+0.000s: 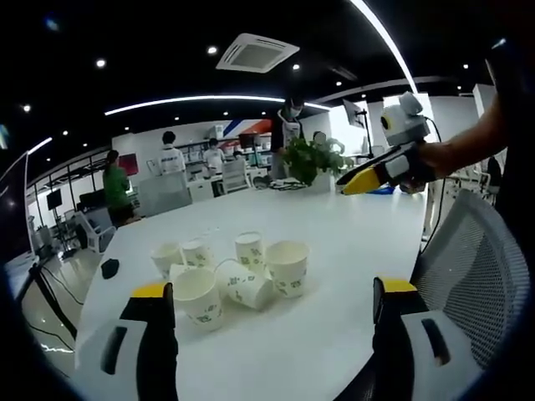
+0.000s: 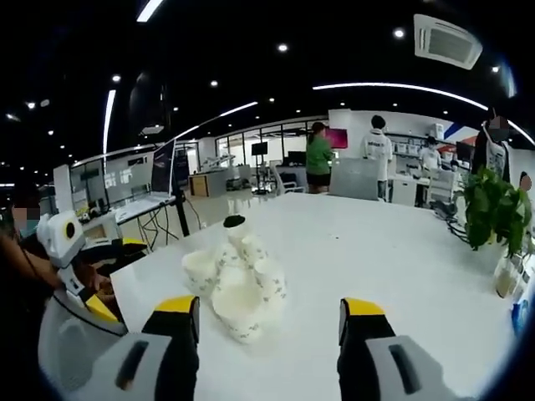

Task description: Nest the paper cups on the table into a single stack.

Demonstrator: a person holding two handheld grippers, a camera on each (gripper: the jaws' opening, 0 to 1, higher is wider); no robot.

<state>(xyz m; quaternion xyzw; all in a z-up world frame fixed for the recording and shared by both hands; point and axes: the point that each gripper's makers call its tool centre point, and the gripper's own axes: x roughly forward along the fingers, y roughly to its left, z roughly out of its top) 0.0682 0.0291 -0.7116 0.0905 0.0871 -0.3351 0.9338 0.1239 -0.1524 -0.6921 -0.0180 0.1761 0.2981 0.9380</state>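
Observation:
Several white paper cups with green print cluster on the white table (image 1: 351, 242). The nearest cup (image 1: 199, 294) and a wider cup (image 1: 288, 266) stand upright, and one cup (image 1: 251, 289) lies on its side between them. Smaller cups (image 1: 249, 248) stand behind. My left gripper (image 1: 273, 288) is open, its yellow-tipped jaws wide apart just short of the cluster. The right gripper (image 1: 358, 182) hangs over the table's far right in a person's hand. In the right gripper view the cup cluster (image 2: 238, 284) lies ahead of my open right gripper (image 2: 272, 307). The left gripper (image 2: 79, 280) shows at the left.
A black mouse (image 1: 109, 268) lies near the table's left edge, also seen behind the cups as the mouse (image 2: 234, 221). A potted plant (image 1: 313, 159) stands at the far end. A mesh chair (image 1: 476, 251) is at the right. Several people stand in the office behind.

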